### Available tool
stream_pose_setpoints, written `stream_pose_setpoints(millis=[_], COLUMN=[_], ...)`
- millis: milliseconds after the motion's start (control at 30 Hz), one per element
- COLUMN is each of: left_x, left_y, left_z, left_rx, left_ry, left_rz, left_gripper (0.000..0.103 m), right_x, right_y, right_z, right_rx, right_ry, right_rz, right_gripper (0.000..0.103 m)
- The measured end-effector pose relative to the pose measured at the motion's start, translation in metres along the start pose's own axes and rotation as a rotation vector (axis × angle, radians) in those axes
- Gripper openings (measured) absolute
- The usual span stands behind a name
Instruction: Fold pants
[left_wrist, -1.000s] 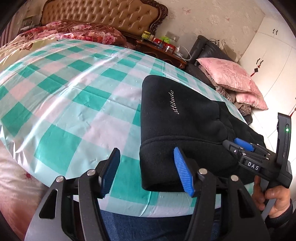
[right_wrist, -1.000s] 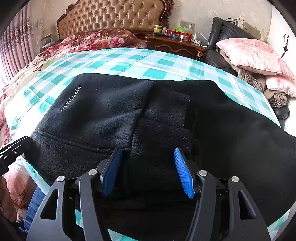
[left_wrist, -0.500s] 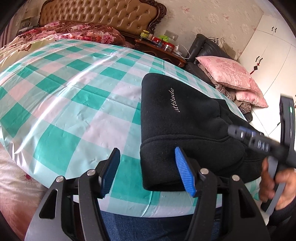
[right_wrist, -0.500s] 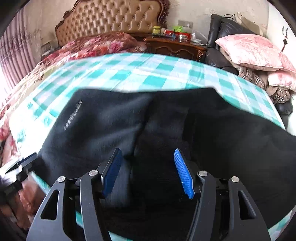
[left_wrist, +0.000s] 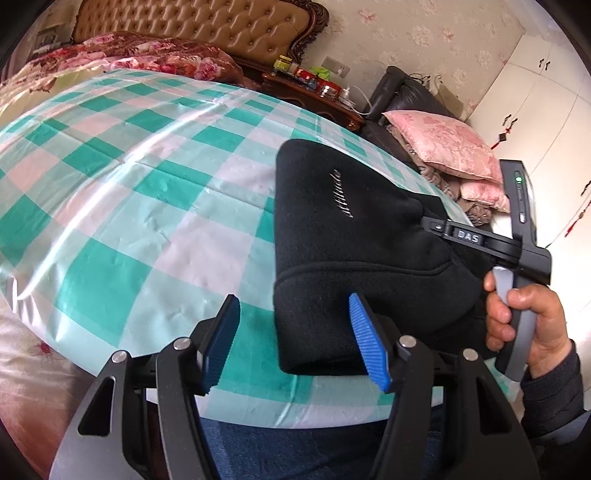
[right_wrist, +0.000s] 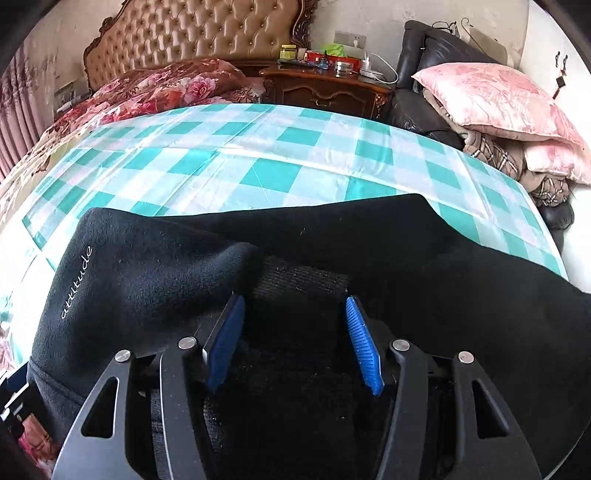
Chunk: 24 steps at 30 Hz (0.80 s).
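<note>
Black fleece pants with white "attitude" script lie folded on a green-and-white checked table, near its front right edge. In the right wrist view the pants fill the lower frame. My left gripper is open and empty, hovering over the table's front edge, its right pad beside the pants' near left corner. My right gripper is open, low over the pants' ribbed waistband, which lies between its pads. The right gripper's body also shows in the left wrist view, held by a hand.
A bed with a tufted headboard and floral quilt stands behind the table. A dark wooden nightstand holds small jars. Pink pillows lie on a black chair at the right. White wardrobes stand far right.
My right gripper lifted and drew back a little over the pants, staying open. The left gripper barely moved. The pants lie as before.
</note>
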<state>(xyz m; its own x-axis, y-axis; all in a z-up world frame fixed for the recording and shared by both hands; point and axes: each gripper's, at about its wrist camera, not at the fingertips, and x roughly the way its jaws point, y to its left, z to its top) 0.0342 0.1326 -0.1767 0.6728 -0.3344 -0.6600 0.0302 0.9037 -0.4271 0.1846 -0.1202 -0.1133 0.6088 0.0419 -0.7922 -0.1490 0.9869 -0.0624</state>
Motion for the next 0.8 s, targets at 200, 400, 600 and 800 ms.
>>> stream_pose_setpoints(millis=[200,400,600,800], left_x=[0.003,0.006,0.011,0.012], left_y=[-0.006,-0.002,0.007,0.004], left_z=[-0.005,-0.004,0.000,0.002], left_rx=[0.014,-0.035,-0.113,-0.099], left_ry=[0.019,0.033,0.044,0.053], left_rz=[-0.046,-0.115,-0.186,-0.177], left_gripper=[0.056,0.054,0.058,0.060], right_x=[0.000,-0.001,-0.002,-0.002], right_y=[-0.001,-0.001,-0.001,0.000], right_z=[-0.002,-0.003,-0.004,-0.005], right_rx=[0.004,0.006,0.003,0.005], right_ry=[-0.003,-0.008,-0.013,-0.023], right_rz=[0.001,0.001,-0.005,-0.010], right_gripper=[0.056,0.056,0.056,0.057])
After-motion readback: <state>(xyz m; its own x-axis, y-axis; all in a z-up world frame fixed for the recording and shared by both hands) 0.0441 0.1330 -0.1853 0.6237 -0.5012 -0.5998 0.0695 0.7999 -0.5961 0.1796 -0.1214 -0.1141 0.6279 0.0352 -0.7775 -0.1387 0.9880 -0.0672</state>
